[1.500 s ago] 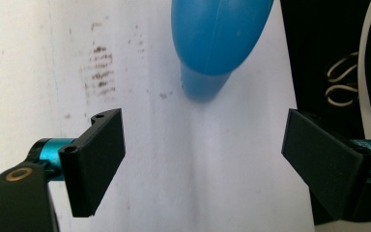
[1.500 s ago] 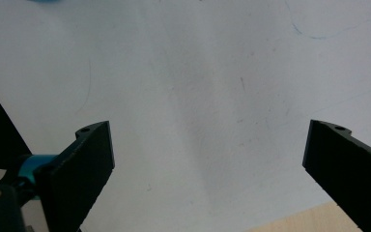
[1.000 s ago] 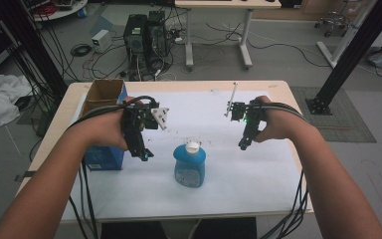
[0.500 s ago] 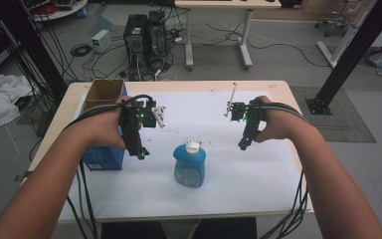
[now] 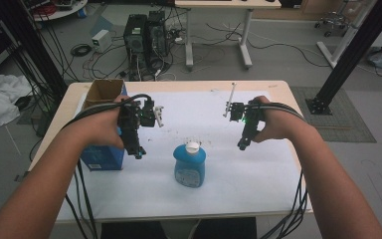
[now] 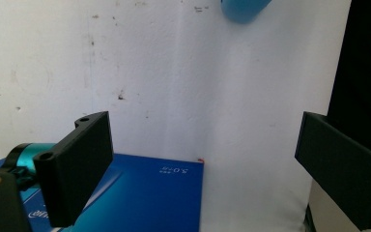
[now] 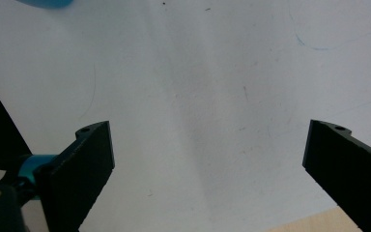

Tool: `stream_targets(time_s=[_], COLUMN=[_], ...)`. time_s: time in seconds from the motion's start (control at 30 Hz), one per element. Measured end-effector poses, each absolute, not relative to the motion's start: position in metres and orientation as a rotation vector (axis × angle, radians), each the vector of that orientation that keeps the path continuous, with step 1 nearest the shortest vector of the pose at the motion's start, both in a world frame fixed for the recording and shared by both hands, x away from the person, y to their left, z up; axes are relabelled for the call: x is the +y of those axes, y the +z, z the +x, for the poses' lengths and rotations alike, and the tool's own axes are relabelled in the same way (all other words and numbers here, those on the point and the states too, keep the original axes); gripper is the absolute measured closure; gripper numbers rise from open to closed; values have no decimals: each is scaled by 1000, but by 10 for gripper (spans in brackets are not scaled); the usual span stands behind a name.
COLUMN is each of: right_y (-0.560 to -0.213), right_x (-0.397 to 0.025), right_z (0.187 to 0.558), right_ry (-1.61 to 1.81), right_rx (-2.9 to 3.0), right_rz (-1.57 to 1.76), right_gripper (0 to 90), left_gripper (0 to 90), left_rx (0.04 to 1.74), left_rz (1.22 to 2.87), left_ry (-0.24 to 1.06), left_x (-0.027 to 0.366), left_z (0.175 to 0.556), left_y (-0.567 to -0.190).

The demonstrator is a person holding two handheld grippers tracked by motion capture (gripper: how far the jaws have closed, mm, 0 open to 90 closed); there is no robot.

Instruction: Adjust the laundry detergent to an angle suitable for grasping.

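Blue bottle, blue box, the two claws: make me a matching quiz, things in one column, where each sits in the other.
1. blue bottle
2. blue box
3. left claw
4. right claw

A. at the table's left edge
B. open, above the sheet right of the bottle
C. upright at the middle of the white sheet
D. open, above the box's right end

Pairs: 1-C, 2-A, 3-D, 4-B

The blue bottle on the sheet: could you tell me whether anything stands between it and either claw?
Nothing visible does. The bottle stands alone on the white sheet, with bare sheet between it and the left claw and the right claw. The blue box sits outside the left claw.
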State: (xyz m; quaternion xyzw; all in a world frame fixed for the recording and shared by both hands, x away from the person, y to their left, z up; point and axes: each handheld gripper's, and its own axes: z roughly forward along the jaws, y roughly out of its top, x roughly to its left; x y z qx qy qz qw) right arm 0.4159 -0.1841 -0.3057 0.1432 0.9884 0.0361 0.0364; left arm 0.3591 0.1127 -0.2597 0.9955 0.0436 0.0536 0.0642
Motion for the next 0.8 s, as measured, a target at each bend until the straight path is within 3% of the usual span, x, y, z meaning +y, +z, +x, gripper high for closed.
stream_targets(time_s=[0.8], right_y=[-293], right_x=[-183], right_z=[405], right_ry=[115], right_rx=[3030], right_rz=[421], right_gripper=[32], left_gripper=[66], left_rx=[192], left_rz=[3035], left_ry=[129], left_x=[115], left_z=[363], left_y=[-251])
